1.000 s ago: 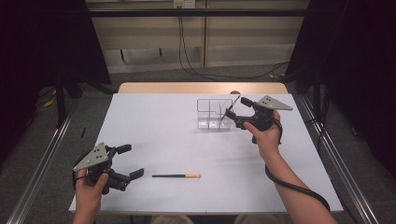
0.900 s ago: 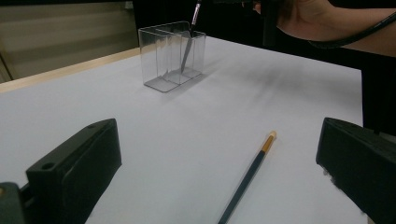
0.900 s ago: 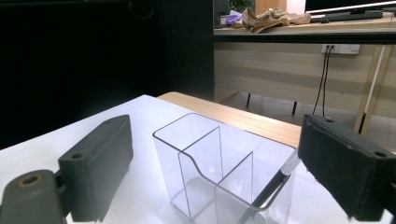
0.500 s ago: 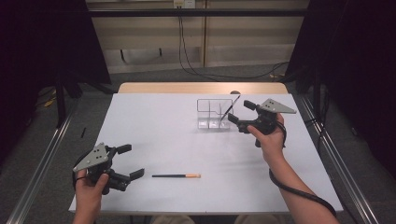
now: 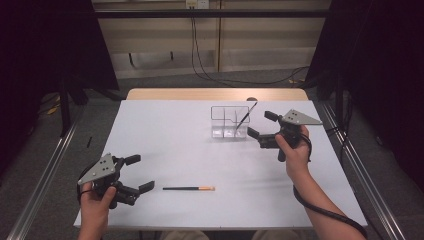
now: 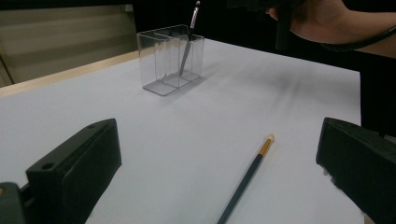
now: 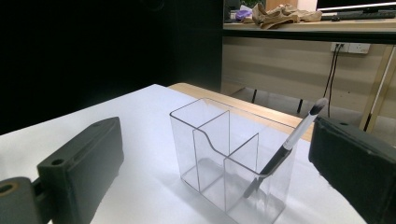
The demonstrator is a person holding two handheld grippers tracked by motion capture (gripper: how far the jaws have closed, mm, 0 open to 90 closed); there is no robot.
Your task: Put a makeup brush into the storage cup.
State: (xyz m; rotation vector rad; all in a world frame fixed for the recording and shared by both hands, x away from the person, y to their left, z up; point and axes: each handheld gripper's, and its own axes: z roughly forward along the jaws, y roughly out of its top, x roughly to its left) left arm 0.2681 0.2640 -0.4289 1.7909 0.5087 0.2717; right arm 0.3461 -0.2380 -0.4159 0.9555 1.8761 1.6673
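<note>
brush dropped, pencil next

your right gripper [image 5: 262, 130] has just been opening and backs away empty, jaws spread; the brush [image 5: 246, 116] leans in the clear organizer [image 5: 229, 121] beyond them. the pencil [image 5: 189, 188] lies just beyond your spread left gripper [image 5: 139, 173].

Even overhead light falls on the white table [image 5: 200, 150], which is bright against a dark surround. Shadows under objects are soft and faint. The clear organizer [image 7: 233, 158] shows mild reflections. The gripper views' near jaws are blurred; the high view is slightly grainy.
</note>
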